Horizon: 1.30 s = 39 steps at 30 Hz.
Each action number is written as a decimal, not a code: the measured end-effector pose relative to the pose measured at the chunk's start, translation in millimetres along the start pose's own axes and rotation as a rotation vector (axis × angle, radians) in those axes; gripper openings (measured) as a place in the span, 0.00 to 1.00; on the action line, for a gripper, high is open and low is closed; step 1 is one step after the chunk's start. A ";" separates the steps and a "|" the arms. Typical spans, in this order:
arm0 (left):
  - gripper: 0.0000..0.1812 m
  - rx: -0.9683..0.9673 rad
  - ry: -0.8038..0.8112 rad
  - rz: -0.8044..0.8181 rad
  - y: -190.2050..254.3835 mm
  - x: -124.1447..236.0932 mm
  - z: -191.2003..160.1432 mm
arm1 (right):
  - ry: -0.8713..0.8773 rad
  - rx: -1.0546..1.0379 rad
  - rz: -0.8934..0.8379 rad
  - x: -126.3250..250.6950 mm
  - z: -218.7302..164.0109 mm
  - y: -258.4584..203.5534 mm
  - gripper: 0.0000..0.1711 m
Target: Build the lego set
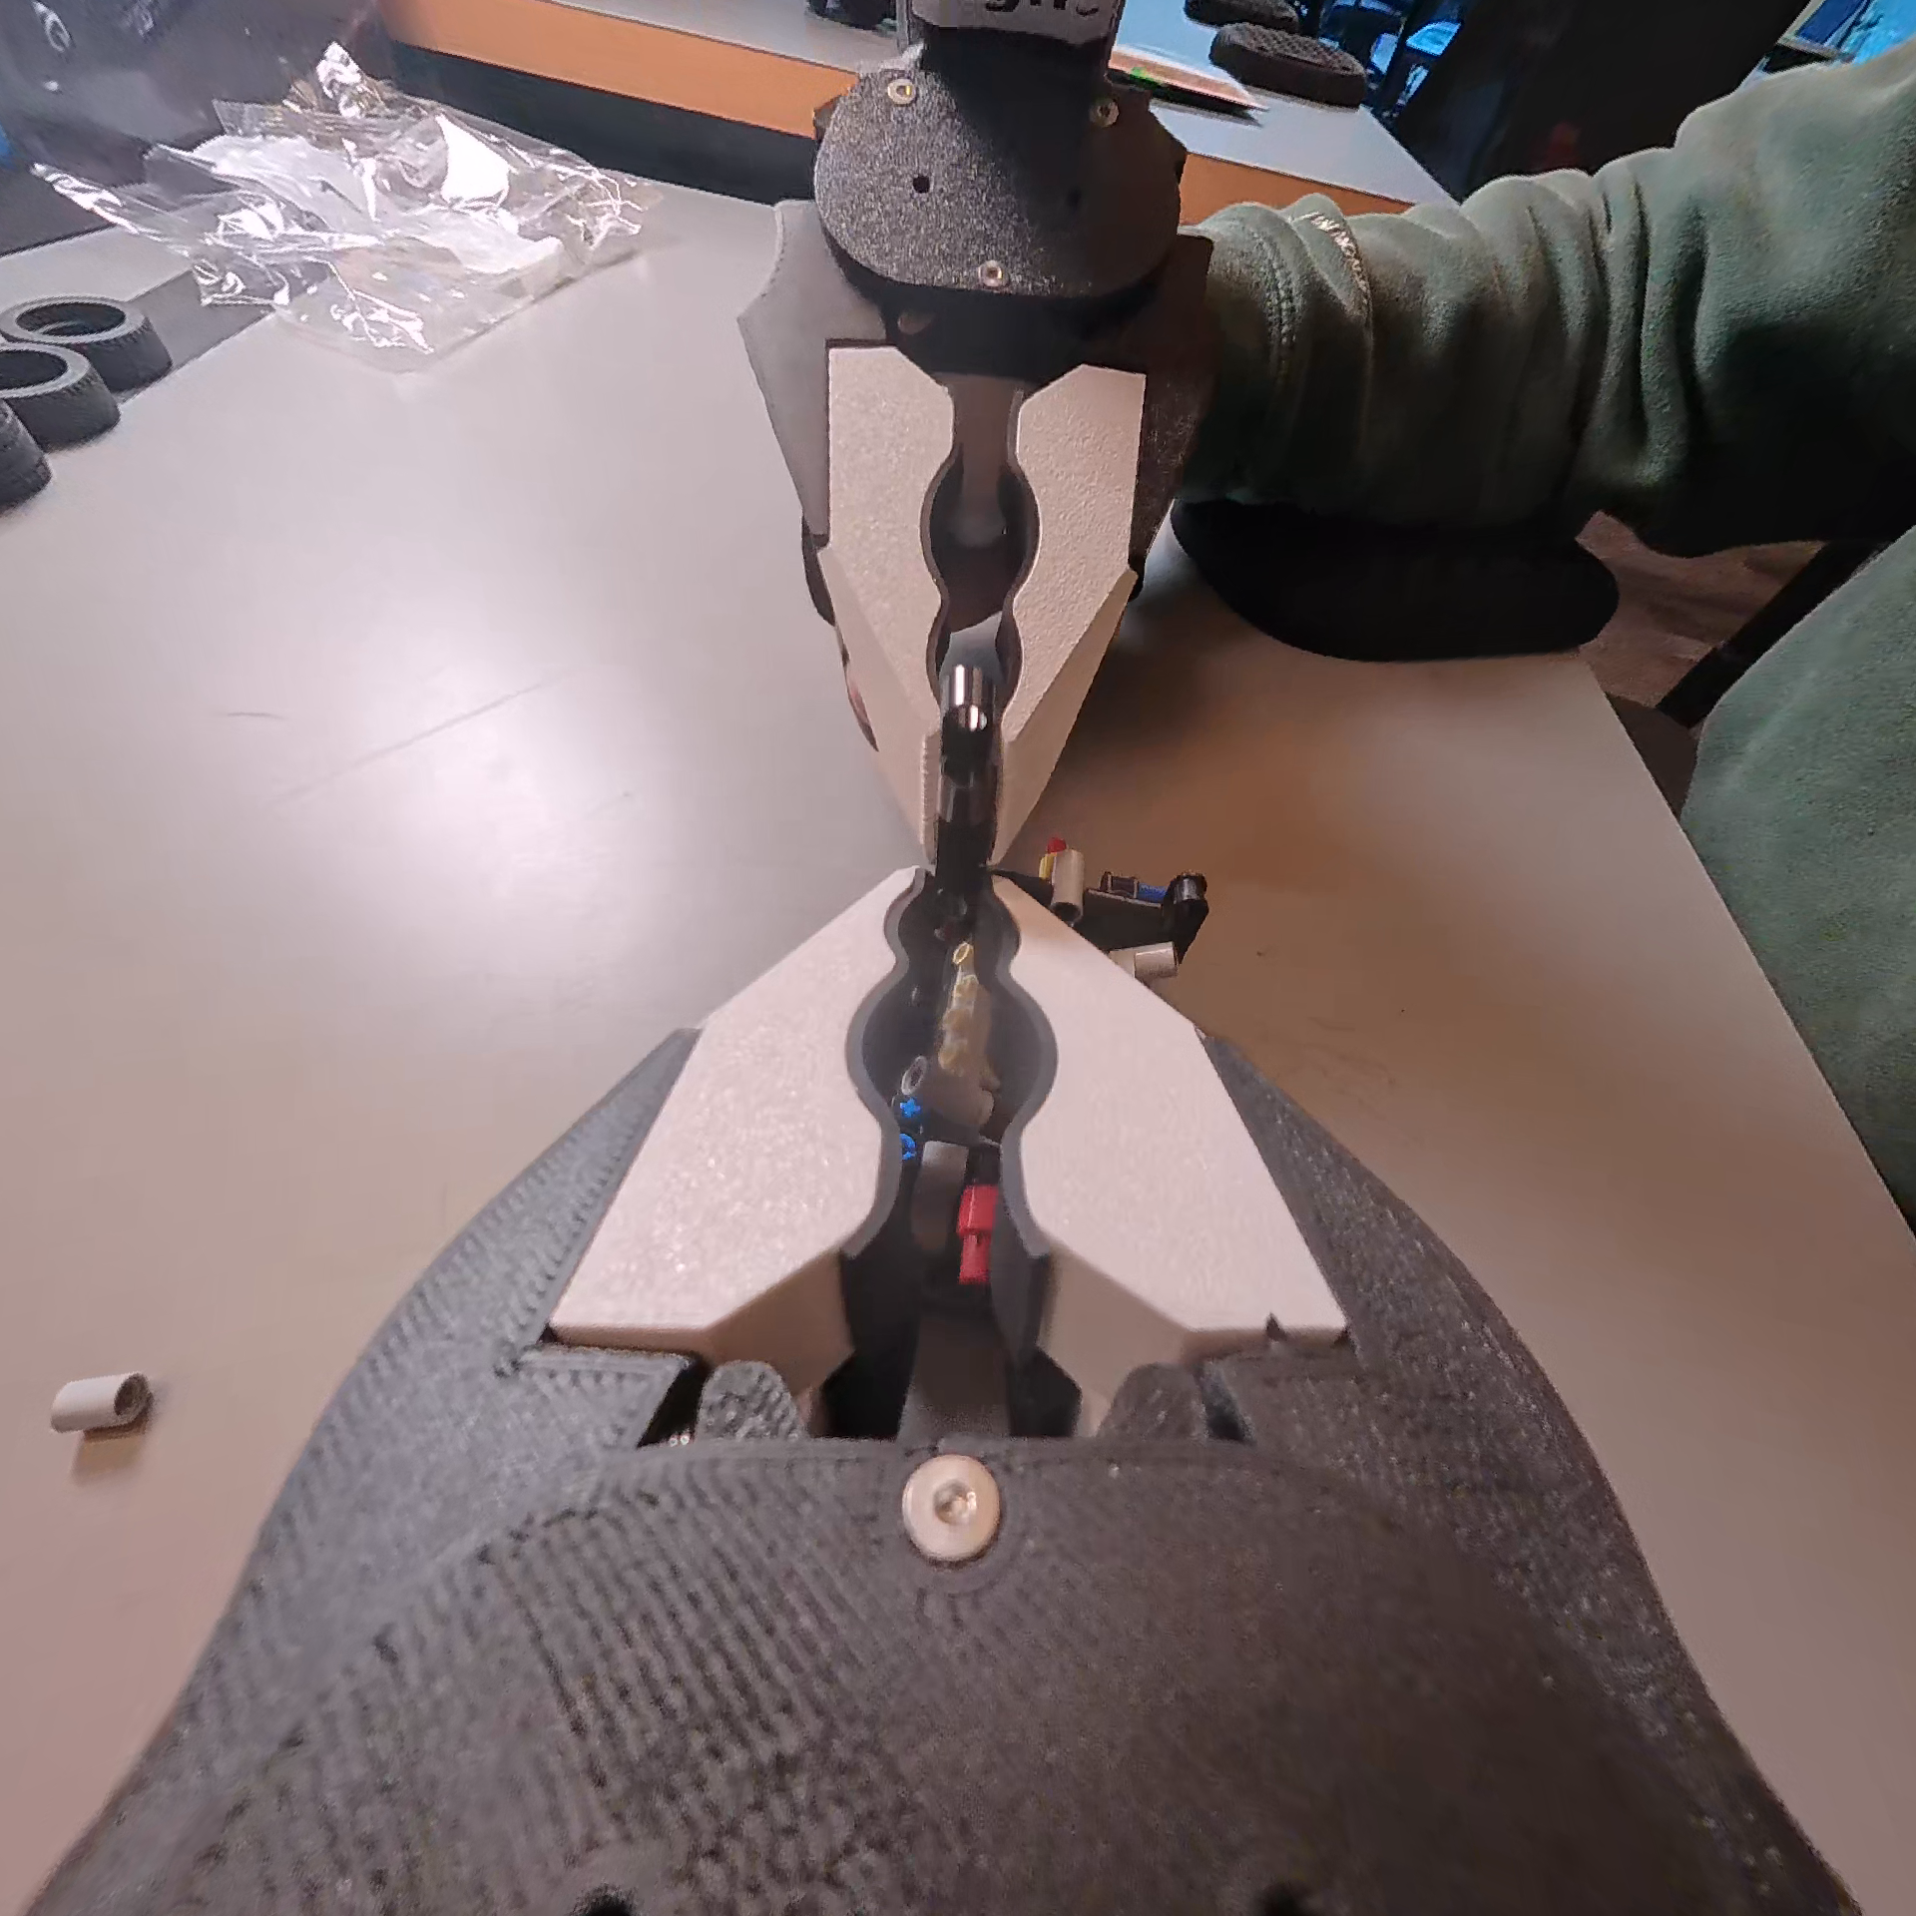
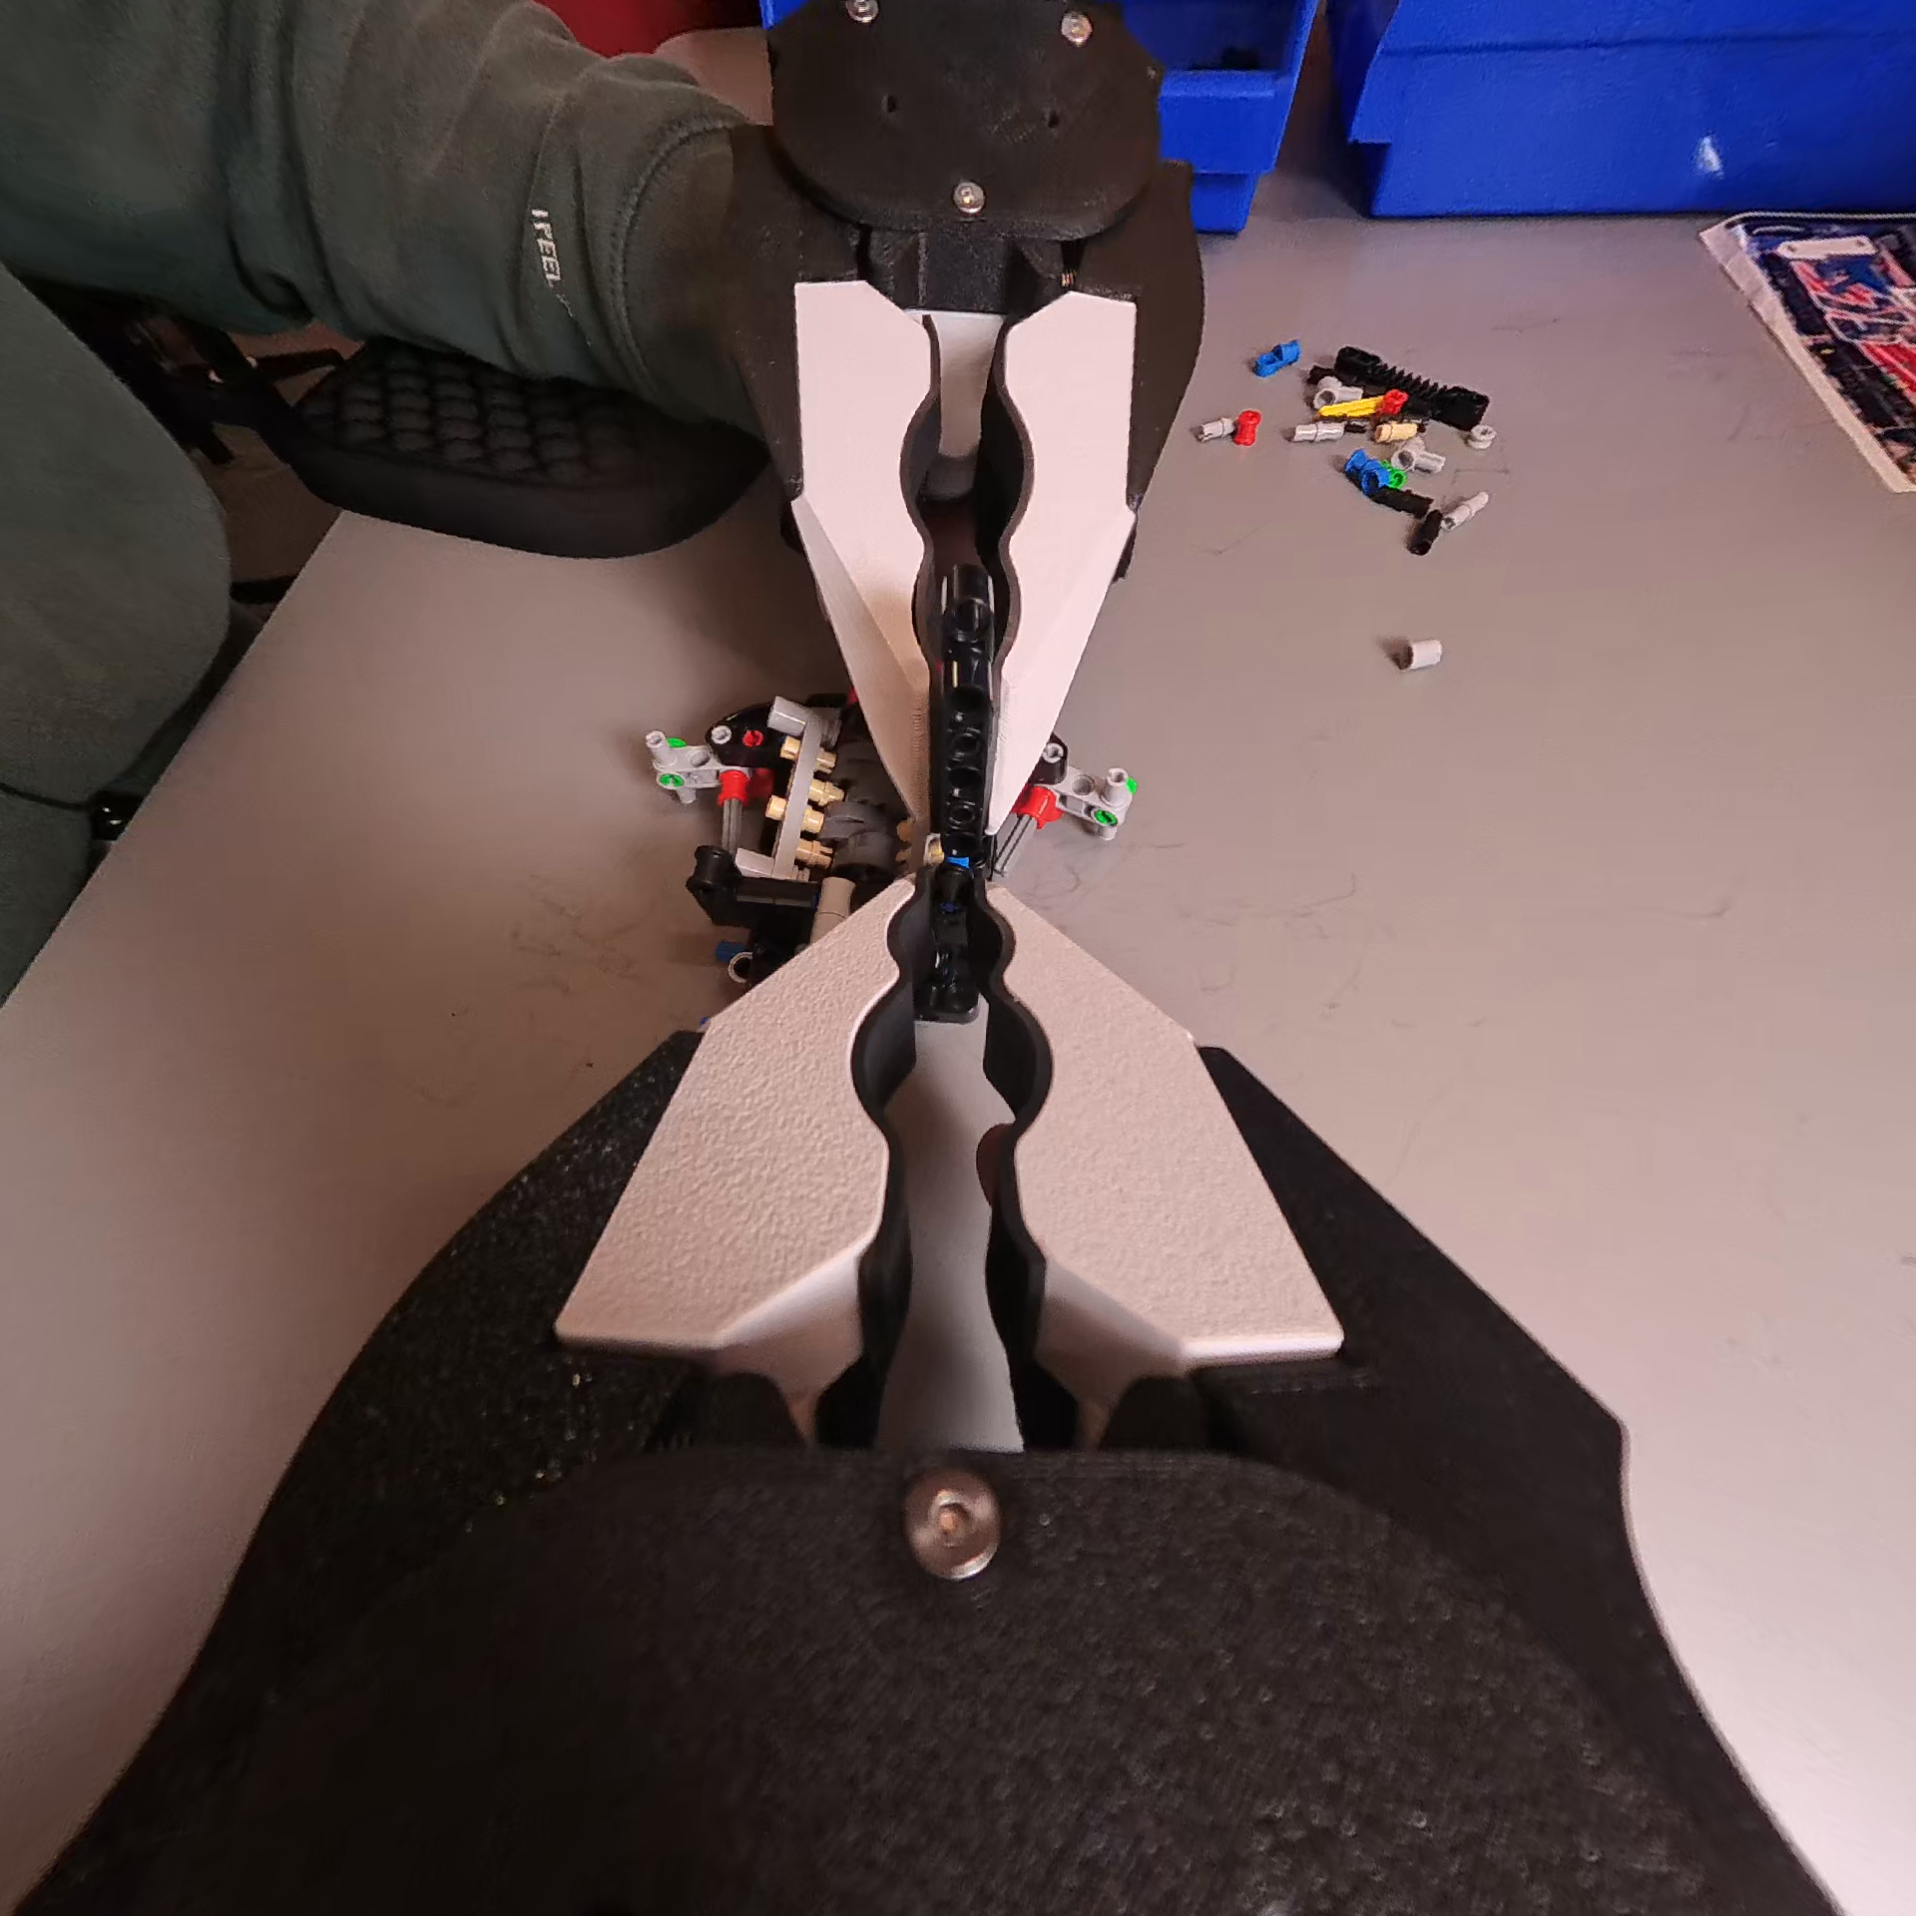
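Meeting tip to tip above the bench (image 1: 415,726), the left claw (image 1: 954,881) and the right claw (image 2: 949,892) are both pinched onto one long black Technic beam (image 2: 964,747). The studless beam, with its row of round holes, runs lengthwise from between one pair of white fingers into the other pair, held clear of the bench surface.

Directly beneath the claws lies the partly built Lego chassis (image 2: 798,809), resting on the bench near the edge closest to the person. It has black and grey frames, tan pins, red axle ends, and grey steering hubs with green pins at both ends.

Farther out, toward the bench's right side in the right wrist view, sits a scatter of loose parts (image 2: 1379,425): black, grey, blue, red and yellow pins and connectors. A single grey bush (image 1: 102,1403) lies alone.

Blue storage bins (image 2: 1617,114) line the far edge, and a printed instruction booklet (image 2: 1835,332) lies at the right edge. In the left wrist view, crumpled clear plastic bags (image 1: 363,228) and black rubber tyres (image 1: 62,384) sit at the far left.

A green fleece sleeve (image 2: 415,207) bears small pale lettering near the cuff.
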<state>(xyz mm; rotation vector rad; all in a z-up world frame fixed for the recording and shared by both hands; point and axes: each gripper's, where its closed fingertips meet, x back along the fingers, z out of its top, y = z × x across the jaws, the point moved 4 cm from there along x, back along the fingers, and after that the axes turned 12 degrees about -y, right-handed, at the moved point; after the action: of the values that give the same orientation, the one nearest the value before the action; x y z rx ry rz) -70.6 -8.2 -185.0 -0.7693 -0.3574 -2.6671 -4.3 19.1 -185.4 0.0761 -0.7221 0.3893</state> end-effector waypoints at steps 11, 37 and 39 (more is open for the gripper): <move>0.04 -0.207 -0.035 0.001 3.0 -3.1 0.7 | -0.035 0.021 0.025 -2.2 2.5 -2.5 0.02; 0.04 -0.103 -0.041 0.033 -4.0 -3.9 3.3 | 0.035 -0.045 -0.013 0.9 0.7 5.3 0.05; 0.03 -0.117 -0.047 0.048 -3.2 -4.5 3.8 | 0.038 -0.046 -0.025 0.2 2.6 4.2 0.04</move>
<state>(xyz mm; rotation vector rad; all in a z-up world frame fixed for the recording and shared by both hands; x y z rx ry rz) -66.5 -2.9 -184.8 -0.8649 -0.1937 -2.6474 -7.4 22.6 -183.6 0.0342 -0.6919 0.3493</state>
